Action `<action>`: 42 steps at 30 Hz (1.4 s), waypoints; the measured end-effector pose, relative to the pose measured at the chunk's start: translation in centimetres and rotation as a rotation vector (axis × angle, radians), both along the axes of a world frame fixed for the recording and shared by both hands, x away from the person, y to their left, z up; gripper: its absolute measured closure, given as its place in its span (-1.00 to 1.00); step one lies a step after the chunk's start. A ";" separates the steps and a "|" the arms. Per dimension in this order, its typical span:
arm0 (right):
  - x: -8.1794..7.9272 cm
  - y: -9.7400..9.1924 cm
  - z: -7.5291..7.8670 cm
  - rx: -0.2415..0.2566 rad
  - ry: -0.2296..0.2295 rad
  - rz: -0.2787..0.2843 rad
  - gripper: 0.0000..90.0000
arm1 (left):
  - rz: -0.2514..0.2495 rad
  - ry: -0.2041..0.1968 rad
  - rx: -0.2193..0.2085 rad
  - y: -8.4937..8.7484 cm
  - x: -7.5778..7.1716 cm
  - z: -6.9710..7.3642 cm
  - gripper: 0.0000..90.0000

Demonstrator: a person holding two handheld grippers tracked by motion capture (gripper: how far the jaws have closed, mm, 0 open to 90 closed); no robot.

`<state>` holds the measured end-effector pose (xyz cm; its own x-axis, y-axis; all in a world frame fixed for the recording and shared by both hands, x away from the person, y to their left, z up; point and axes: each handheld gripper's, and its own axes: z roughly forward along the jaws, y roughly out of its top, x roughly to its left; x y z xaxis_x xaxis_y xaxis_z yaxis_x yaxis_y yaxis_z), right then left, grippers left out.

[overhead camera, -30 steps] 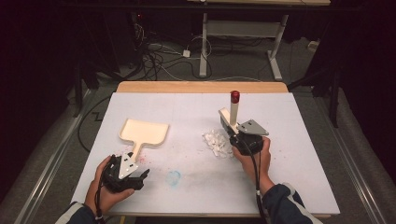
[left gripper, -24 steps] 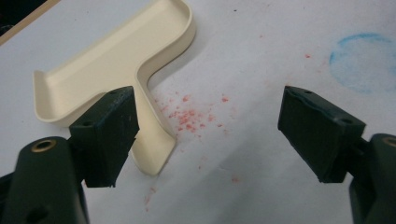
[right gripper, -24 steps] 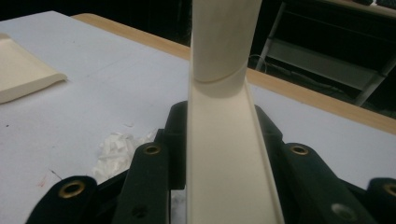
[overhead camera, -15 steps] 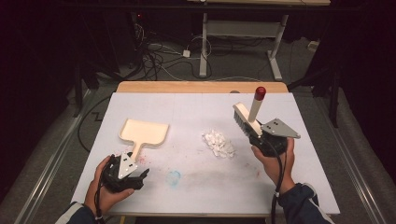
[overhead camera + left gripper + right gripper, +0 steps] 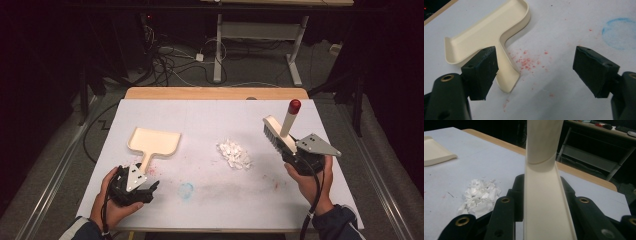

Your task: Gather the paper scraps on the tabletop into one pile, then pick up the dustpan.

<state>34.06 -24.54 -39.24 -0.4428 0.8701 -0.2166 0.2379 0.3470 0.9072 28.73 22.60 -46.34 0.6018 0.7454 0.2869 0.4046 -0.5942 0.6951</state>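
Note:
A cream dustpan [image 5: 155, 141] lies flat at the table's left, handle toward me. My left gripper [image 5: 148, 179] rests by the handle's end, open. In the left gripper view the left gripper [image 5: 540, 68] has the dustpan [image 5: 486, 32] handle just beside its left jaw, untouched. My right gripper [image 5: 290, 150] is shut on a cream brush [image 5: 280, 131] with a red-tipped handle, held above the table's right side. In the right gripper view the brush [image 5: 544, 150] rises between the jaws of the right gripper [image 5: 544, 197]. A pile of white paper scraps [image 5: 234, 154] lies left of the brush.
Red crumbs [image 5: 526, 62] and a blue ring stain [image 5: 186, 190] mark the white table cover [image 5: 210, 115]. The scraps [image 5: 480, 193] sit left of the right gripper's jaws. Beyond the table's far wooden edge [image 5: 215, 93] are cables and desk legs on the floor.
My right gripper has carried the brush to the right and upward, away from the scrap pile. The left gripper and dustpan have stayed put.

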 end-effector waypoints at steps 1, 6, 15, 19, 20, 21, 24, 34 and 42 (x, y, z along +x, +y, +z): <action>-0.1 -0.2 0.0 0.004 0.002 -0.002 0.50 | 0.001 0.001 -0.001 0.0 0.0 0.0 -0.57; -0.3 -0.7 -0.2 0.006 -0.006 -0.003 0.50 | 0.017 0.016 -0.014 0.2 0.2 -0.1 -0.56; -0.2 -1.7 -0.4 0.024 0.012 -0.011 0.50 | 0.065 0.053 -0.069 1.2 1.1 -0.4 -0.54; -0.2 -1.8 -0.4 0.021 0.012 -0.004 0.50 | 0.085 0.073 -0.078 1.6 1.6 -0.5 -0.54; -0.1 -1.8 -0.5 0.019 0.014 0.000 0.50 | 0.089 0.078 -0.077 1.6 1.7 -0.6 -0.54; -0.2 -1.8 -0.5 0.025 0.020 -0.004 0.50 | 0.095 0.082 -0.072 1.7 1.7 -0.7 -0.54; -0.1 -1.7 -0.5 0.019 0.016 0.000 0.50 | 0.104 0.088 -0.073 2.0 1.7 -0.8 -0.54; -0.2 -1.2 -0.5 0.009 0.012 0.019 0.50 | 0.158 0.132 -0.089 2.8 2.7 -1.3 -0.54; -0.3 -1.2 -0.6 0.002 0.011 0.020 0.50 | 0.204 0.218 -0.160 3.6 4.1 -1.9 -0.54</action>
<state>33.74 -25.78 -39.88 -0.4628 0.8612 -0.2101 0.2406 0.3501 0.9053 32.86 26.24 -48.23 0.4701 0.8818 0.0378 0.6534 -0.3764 0.6567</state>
